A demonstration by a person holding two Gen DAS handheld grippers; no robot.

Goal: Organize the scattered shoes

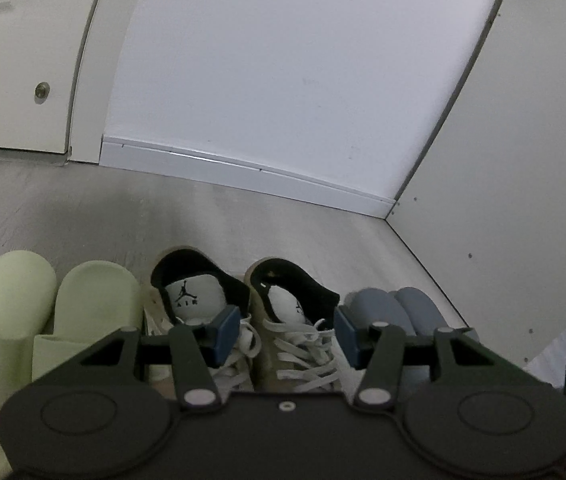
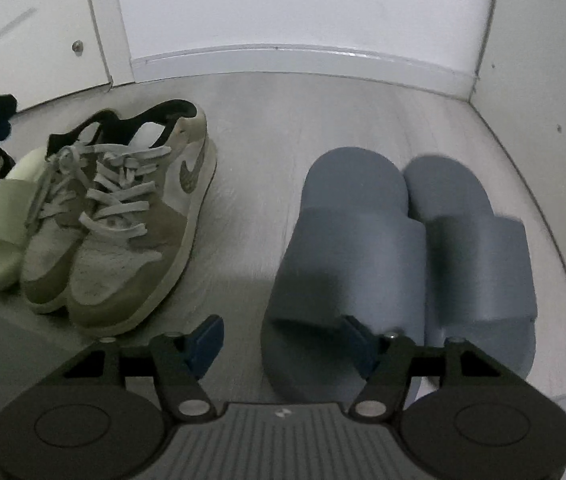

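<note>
the blue-grey slides [image 2: 403, 248] are seen paired on the floor [image 2: 251, 128] near the corner, right of the sneakers [image 2: 123, 216]. the right gripper [image 2: 283, 344] is held parted, nothing clamped, one pad under the nearer slide's strap; the left gripper [image 1: 287, 332] hangs parted over the sneakers, empty. the slides are judged light, soft, and best taken by the strap.

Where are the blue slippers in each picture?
Left wrist view: blue slippers at lower right, mostly hidden behind the tongs, right of the sneakers.
Right wrist view: blue slippers at centre right, side by side, big and near.
Shared landmark: the sneakers, just left of the slippers in both.
</note>
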